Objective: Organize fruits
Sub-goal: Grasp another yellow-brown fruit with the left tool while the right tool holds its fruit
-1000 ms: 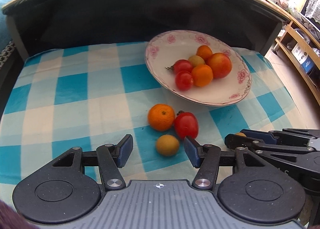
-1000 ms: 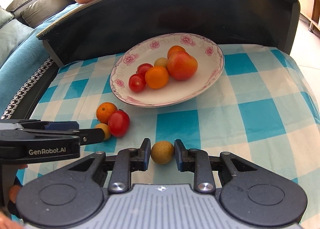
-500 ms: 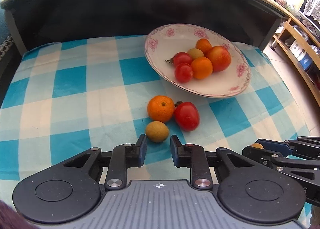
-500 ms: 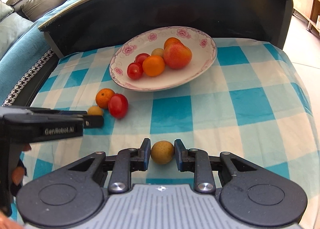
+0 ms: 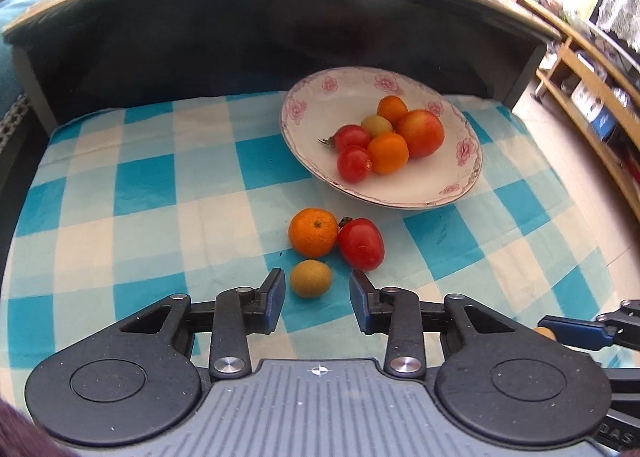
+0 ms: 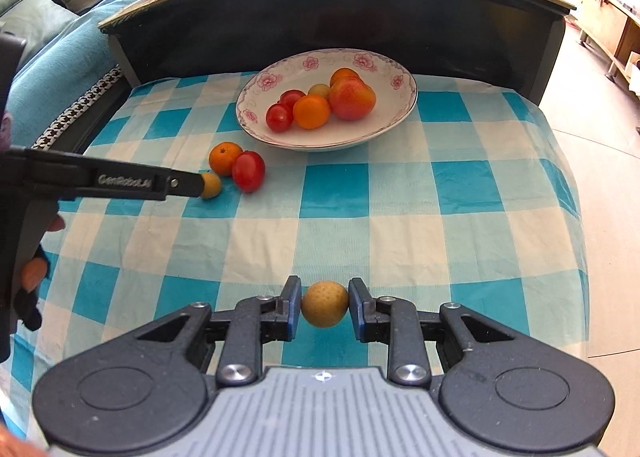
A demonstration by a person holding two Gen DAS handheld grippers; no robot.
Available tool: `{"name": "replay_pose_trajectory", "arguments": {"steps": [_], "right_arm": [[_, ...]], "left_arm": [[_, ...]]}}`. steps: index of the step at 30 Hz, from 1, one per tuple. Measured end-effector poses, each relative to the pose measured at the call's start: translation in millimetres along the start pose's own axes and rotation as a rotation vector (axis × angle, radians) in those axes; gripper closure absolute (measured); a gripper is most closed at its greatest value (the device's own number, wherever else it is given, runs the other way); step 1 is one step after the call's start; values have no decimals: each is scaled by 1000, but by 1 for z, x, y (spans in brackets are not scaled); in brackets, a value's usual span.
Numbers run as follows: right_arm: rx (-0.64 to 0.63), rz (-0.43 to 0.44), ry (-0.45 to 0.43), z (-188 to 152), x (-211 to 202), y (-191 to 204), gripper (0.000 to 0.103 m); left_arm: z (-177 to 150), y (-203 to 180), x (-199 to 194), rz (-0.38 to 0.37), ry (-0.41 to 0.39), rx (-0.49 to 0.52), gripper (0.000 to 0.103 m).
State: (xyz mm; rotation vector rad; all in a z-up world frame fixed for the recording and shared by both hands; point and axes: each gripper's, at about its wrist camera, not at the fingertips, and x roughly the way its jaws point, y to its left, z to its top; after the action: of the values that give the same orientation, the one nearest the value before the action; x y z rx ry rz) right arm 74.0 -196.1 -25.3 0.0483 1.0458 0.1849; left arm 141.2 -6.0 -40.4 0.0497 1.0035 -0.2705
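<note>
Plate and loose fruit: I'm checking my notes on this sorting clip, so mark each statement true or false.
1. The right gripper grips a small yellow-brown fruit. True.
2. The plate is empty. False: it holds several fruits.
3. The orange and red tomato lie on the checked cloth, outside the plate. True.
4. The left gripper clamps the orange. False: its jaws are opening, with nothing pressed between them.
</note>
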Motion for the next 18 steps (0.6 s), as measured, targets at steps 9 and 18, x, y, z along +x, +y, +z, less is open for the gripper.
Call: {"name": "replay_pose_trajectory", "arguments": {"steps": [9, 18], "right_arm": [[-8, 26, 34, 2, 17, 10, 74], [-6, 25, 38, 4, 23, 12, 74]], "left_arm": [[1, -4, 22, 15, 28, 50, 65], [-12, 3, 1, -6, 48, 36, 70]]}}
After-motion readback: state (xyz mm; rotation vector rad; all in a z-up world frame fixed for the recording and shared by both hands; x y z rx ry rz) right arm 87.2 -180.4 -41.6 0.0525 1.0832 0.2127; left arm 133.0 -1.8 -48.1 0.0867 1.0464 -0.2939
